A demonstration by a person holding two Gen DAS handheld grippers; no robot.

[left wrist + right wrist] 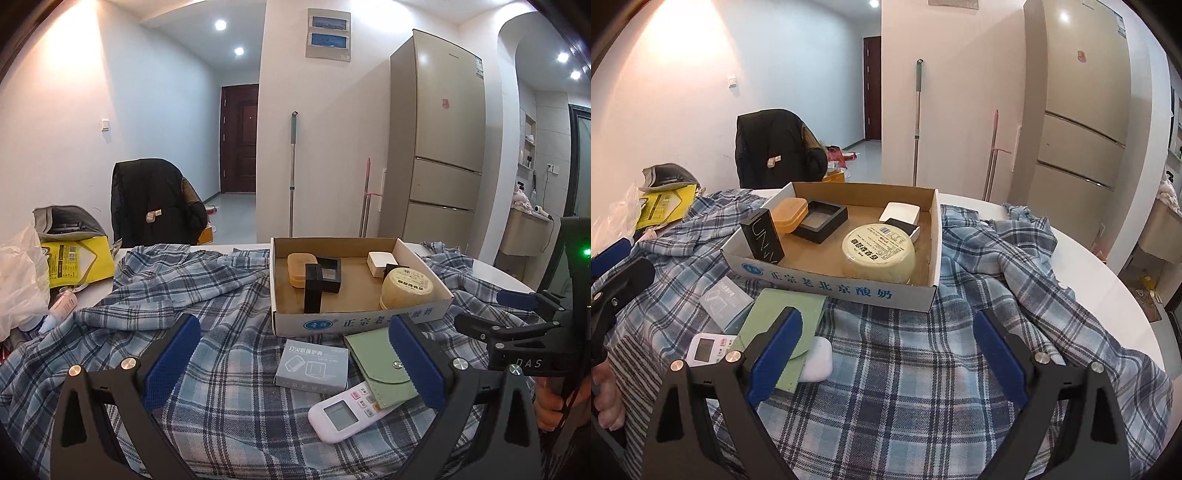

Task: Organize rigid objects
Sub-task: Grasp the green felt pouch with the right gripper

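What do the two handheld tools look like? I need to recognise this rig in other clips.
Both match: the left tool and right tool have black angular frames, blue textured finger pads, and silver round bolts. The right tool's body shows white "DAS" lettering and a green light.

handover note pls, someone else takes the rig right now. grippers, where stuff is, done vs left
Left gripper: open, holding nothing, hanging above the loose items.
Right gripper: open, holding nothing, over the plaid cloth.
In the cardboard box: orange case, black square tray, black carton upright, round yellow tub, white box, small dark-topped box.
Left on the cloth in front of the box: grey carton, green pouch, white remote, white earbud case partly under the pouch.
To do: probably move those four into the box.
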